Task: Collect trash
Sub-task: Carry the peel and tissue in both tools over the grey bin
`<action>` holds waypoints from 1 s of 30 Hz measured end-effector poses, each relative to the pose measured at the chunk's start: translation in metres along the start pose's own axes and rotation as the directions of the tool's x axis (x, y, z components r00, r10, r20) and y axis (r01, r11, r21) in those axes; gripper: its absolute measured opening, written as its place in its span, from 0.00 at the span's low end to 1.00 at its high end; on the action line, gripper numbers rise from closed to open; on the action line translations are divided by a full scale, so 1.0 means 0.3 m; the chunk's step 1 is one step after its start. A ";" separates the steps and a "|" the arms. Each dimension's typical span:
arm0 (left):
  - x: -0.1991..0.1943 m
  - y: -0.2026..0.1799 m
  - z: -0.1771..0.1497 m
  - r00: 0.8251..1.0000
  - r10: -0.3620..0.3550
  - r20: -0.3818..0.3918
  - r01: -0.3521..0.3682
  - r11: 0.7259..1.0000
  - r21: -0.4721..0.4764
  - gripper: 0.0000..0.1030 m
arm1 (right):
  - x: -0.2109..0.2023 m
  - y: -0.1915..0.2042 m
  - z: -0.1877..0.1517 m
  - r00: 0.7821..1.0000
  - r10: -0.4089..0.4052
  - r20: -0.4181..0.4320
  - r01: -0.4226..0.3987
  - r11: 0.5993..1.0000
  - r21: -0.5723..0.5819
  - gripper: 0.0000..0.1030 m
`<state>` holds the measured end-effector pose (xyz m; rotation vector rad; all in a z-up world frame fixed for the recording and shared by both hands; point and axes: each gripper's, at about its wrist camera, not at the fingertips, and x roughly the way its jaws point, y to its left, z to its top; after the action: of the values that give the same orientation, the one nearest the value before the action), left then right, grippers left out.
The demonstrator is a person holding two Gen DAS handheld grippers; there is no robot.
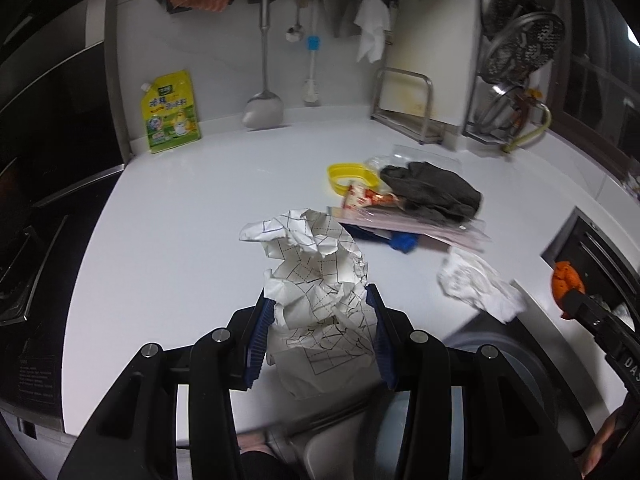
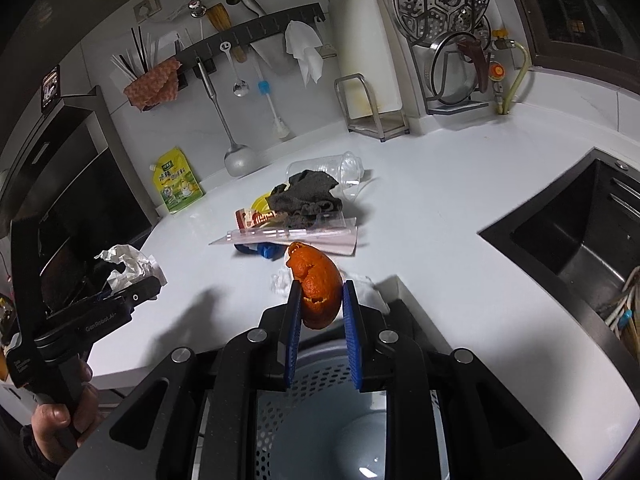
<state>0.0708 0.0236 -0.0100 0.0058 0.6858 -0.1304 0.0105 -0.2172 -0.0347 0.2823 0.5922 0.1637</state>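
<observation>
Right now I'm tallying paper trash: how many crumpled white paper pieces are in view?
2. A crumpled printed paper is clamped in the left claw; a crumpled tissue lies on the counter edge near the right claw. The clutter may hide more.

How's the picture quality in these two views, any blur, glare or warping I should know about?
Left wrist view: heavy fisheye bending, dark corners, the crumpled paper in the left gripper sharp, the bin below smeared by motion. Right wrist view: same warping, the orange peel in the right gripper crisp, soft gripper shadows on the white counter, no strong glare.
</observation>
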 end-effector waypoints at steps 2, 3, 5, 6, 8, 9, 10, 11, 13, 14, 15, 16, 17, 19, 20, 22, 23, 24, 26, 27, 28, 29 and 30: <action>-0.019 -0.036 -0.021 1.000 -0.017 0.000 0.017 1.000 0.023 0.43 | -0.017 0.000 -0.027 1.000 -0.006 -0.012 0.005 1.000 -0.002 0.19; -0.027 -0.051 -0.031 1.000 -0.025 -0.002 0.025 0.999 0.031 0.43 | -0.023 0.000 -0.037 1.000 -0.007 -0.017 0.007 1.000 -0.002 0.19; -0.040 -0.087 -0.053 0.999 -0.047 -0.010 0.047 0.998 0.048 0.43 | -0.039 -0.002 -0.066 0.999 -0.011 -0.030 0.011 1.000 -0.001 0.19; -0.045 -0.099 -0.066 0.999 -0.052 -0.014 0.053 0.997 0.055 0.43 | -0.045 -0.003 -0.079 0.999 -0.014 -0.036 0.014 1.000 -0.001 0.19; -0.051 -0.122 -0.094 0.997 -0.069 -0.027 0.071 0.995 0.065 0.43 | -0.056 -0.006 -0.101 0.999 -0.020 -0.048 0.020 1.000 -0.002 0.19; -0.053 -0.132 -0.106 0.996 -0.076 -0.035 0.079 0.994 0.070 0.43 | -0.064 -0.010 -0.117 0.998 -0.026 -0.055 0.026 1.000 -0.001 0.19; -0.056 -0.142 -0.119 0.996 -0.083 -0.042 0.086 0.993 0.076 0.43 | -0.072 -0.013 -0.131 0.998 -0.028 -0.061 0.028 1.000 0.002 0.19; -0.059 -0.152 -0.136 0.995 -0.089 -0.050 0.093 0.992 0.081 0.43 | -0.078 -0.015 -0.142 0.997 -0.029 -0.067 0.029 1.000 0.004 0.19; -0.062 -0.168 -0.162 0.993 -0.101 -0.065 0.106 0.990 0.088 0.43 | -0.092 -0.017 -0.165 0.997 -0.034 -0.075 0.034 0.999 0.001 0.19; -0.064 -0.174 -0.174 0.992 -0.104 -0.070 0.110 0.990 0.091 0.43 | -0.097 -0.019 -0.175 0.996 -0.035 -0.079 0.035 0.999 -0.001 0.19; -0.067 -0.181 -0.185 0.992 -0.106 -0.073 0.112 0.989 0.094 0.43 | -0.104 -0.020 -0.186 0.996 -0.036 -0.084 0.035 0.999 -0.003 0.19; -0.070 -0.187 -0.195 0.991 -0.107 -0.075 0.114 0.989 0.097 0.43 | -0.110 -0.020 -0.200 0.995 -0.037 -0.090 0.037 0.999 -0.007 0.19; -0.075 -0.192 -0.205 0.991 -0.109 -0.076 0.116 0.988 0.101 0.43 | -0.114 -0.021 -0.208 0.995 -0.039 -0.095 0.038 0.999 -0.009 0.19; -0.083 -0.199 -0.218 0.990 -0.114 -0.078 0.122 0.987 0.102 0.43 | -0.123 -0.025 -0.232 0.993 -0.042 -0.107 0.042 0.999 -0.008 0.19; -0.085 -0.202 -0.224 0.990 -0.116 -0.081 0.124 0.987 0.101 0.43 | -0.126 -0.026 -0.243 0.992 -0.044 -0.115 0.043 0.999 -0.007 0.19; -0.085 -0.205 -0.233 0.989 -0.120 -0.090 0.129 0.987 0.100 0.43 | -0.129 -0.027 -0.258 0.991 -0.047 -0.123 0.046 0.999 -0.011 0.19; -0.085 -0.208 -0.239 0.988 -0.123 -0.096 0.132 0.986 0.101 0.43 | -0.131 -0.026 -0.266 0.991 -0.050 -0.126 0.048 0.999 -0.014 0.19; -0.086 -0.211 -0.245 0.987 -0.122 -0.100 0.132 0.986 0.104 0.43 | -0.134 -0.026 -0.275 0.990 -0.051 -0.130 0.050 0.999 -0.016 0.19; -0.088 -0.215 -0.257 0.987 -0.122 -0.107 0.134 0.985 0.109 0.43 | -0.137 -0.027 -0.283 0.990 -0.050 -0.134 0.049 0.999 -0.014 0.19; -0.087 -0.216 -0.262 0.986 -0.124 -0.112 0.136 0.985 0.111 0.43 | -0.138 -0.027 -0.284 0.989 -0.049 -0.137 0.048 0.999 -0.013 0.19; -0.087 -0.218 -0.266 0.985 -0.125 -0.115 0.138 0.984 0.111 0.43 | -0.138 -0.028 -0.290 0.989 -0.049 -0.141 0.048 0.999 -0.012 0.19; -0.086 -0.219 -0.270 0.984 -0.128 -0.120 0.141 0.984 0.111 0.43 | -0.137 -0.030 -0.295 0.988 -0.048 -0.145 0.048 0.999 -0.010 0.19; -0.084 -0.221 -0.274 0.984 -0.130 -0.124 0.144 0.983 0.111 0.43 | -0.137 -0.031 -0.299 0.988 -0.047 -0.148 0.047 0.999 -0.008 0.19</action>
<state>-0.0085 -0.0351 -0.0553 0.0814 0.7943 -0.3056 -0.0736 -0.2163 -0.0872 0.2531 0.7457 0.1411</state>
